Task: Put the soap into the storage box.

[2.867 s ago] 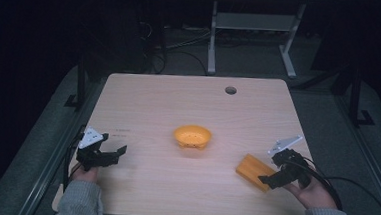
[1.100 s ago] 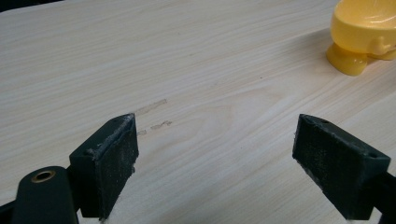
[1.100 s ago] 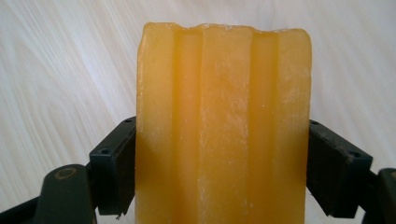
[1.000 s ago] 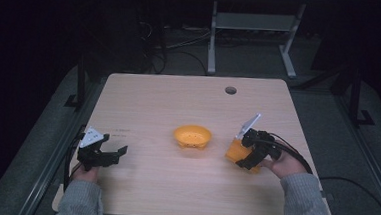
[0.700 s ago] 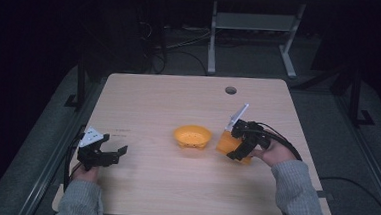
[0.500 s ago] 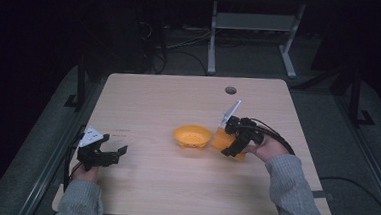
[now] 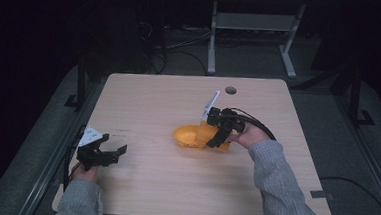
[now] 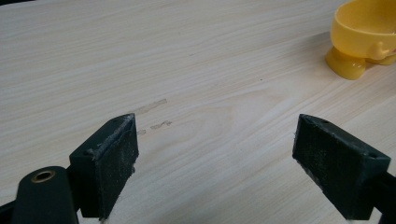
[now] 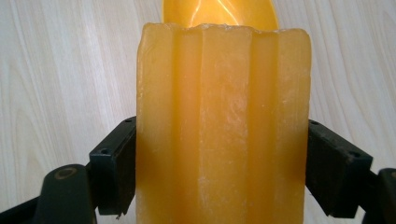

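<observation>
— What's nearest?
— Left gripper, low on the counter by its near-left edge, jaws wide apart w/ nothing between.
— And the right gripper?
— Mid-counter, clamped on an orange ridged block, both jaws pressed to its sides.
— Beyond that?
— Yellow bowl, just past the block's far end, approx. touching.
</observation>
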